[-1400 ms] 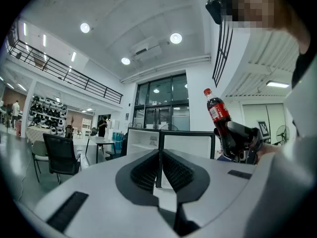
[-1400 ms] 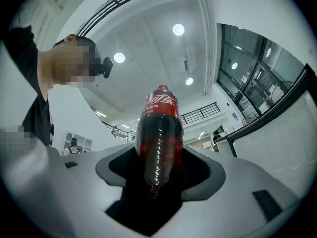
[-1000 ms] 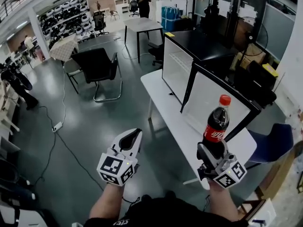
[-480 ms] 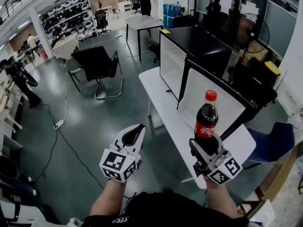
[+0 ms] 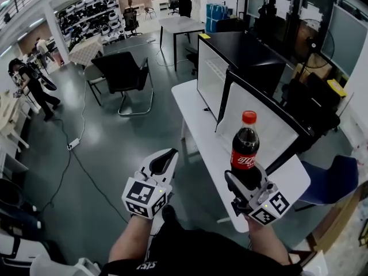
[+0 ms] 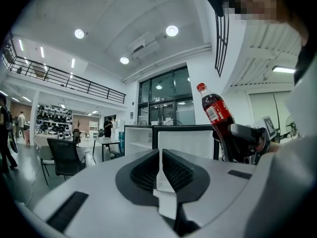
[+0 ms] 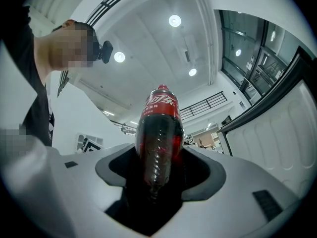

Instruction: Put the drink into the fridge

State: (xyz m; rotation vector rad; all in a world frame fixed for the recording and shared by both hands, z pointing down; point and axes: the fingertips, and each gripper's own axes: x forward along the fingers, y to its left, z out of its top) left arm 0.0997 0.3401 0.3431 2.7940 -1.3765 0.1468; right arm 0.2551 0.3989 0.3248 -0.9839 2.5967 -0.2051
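Holding cola bottle (image 5: 245, 148) upright, gripped low on body by right gripper (image 5: 246, 181), over white table (image 5: 198, 119) edge, short of open fridge door (image 5: 265, 125). Left gripper (image 5: 164, 161) pinched nearly together, empty (idle). Risks: top-heavy tilt from low grip; cap clipping door frame.

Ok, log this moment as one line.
right gripper: shut on cola bottle, upright | left gripper: shut, empty | fridge: door open

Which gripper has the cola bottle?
The right gripper, jaws clamped on the lower body of the upright cola bottle; the left gripper is shut with nothing between its jaws.
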